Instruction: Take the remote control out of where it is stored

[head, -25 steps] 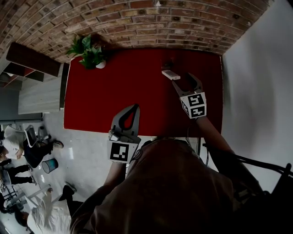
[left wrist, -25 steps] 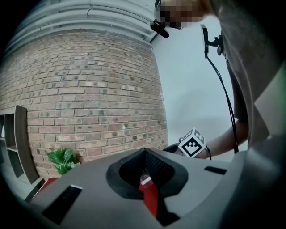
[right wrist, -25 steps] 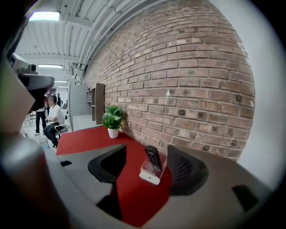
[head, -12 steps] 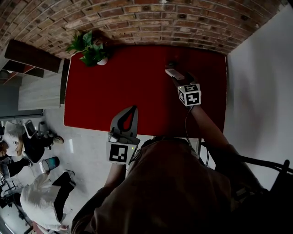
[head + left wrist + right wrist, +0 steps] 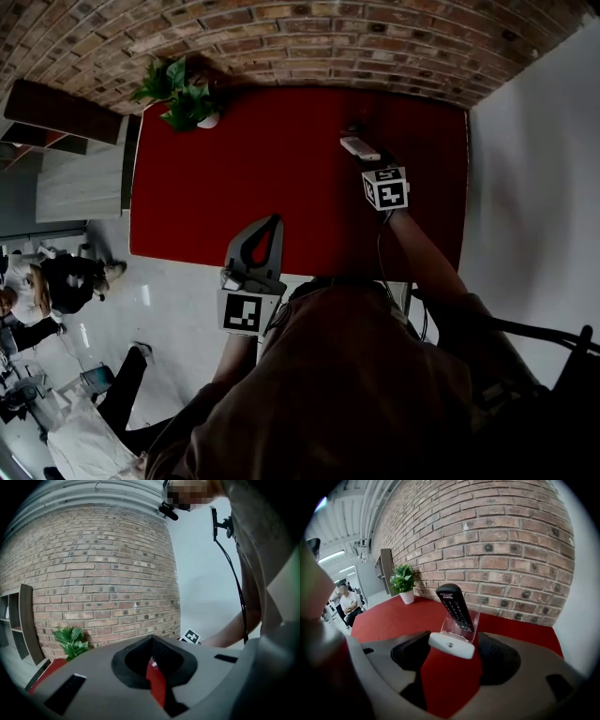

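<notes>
Two matte grey plastic jaws meet at their tips on the left gripper, lower left, empty at the near edge of a smooth red tabletop. Upper right, a slim black remote control with rows of small buttons stands tilted in a clear plastic stand with a rounded white base. Just below, the right gripper has just been opening its jaws; the base sits between them, untouched.

One remote control, one clear holder, one potted plant, one red table.
</notes>
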{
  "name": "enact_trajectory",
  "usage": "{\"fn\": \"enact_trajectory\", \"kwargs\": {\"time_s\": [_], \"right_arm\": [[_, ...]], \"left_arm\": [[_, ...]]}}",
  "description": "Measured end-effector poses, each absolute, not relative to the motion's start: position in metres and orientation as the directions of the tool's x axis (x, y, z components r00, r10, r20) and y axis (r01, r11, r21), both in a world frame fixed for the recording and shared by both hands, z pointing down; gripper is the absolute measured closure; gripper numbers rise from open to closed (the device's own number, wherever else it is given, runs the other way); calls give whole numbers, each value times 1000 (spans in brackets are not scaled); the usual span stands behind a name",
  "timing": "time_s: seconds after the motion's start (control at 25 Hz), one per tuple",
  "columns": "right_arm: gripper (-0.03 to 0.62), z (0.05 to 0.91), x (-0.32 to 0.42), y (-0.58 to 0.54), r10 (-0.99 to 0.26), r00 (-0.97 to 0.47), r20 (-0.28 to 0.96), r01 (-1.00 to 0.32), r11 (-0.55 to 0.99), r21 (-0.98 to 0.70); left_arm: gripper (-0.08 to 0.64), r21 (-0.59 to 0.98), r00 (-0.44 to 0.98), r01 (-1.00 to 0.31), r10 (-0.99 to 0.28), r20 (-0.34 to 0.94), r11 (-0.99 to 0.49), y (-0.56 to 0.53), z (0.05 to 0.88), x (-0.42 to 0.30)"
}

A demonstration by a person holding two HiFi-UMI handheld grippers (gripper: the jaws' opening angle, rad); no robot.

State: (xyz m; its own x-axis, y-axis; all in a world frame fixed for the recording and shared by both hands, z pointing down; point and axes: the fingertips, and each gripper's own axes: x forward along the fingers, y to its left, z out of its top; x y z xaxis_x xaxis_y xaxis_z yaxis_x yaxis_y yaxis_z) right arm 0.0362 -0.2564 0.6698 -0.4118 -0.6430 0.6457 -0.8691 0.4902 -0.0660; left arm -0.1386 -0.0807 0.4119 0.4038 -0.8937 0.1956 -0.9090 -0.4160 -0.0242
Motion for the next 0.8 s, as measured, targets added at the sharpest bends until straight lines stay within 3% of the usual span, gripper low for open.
{"fn": "enact_trajectory", "kwargs": {"time_s": [0.24, 0.8], "right_arm": [[293, 678, 32, -266, -622, -436, 650, -881, 442, -168], [293, 701, 30, -272, -603, -399, 691, -906, 374, -197]], "left_arm": [[549, -25, 394, -913, -897, 202, -407, -84, 417, -139], [549, -27, 368, -923, -903, 223, -383, -81, 420, -147]]}}
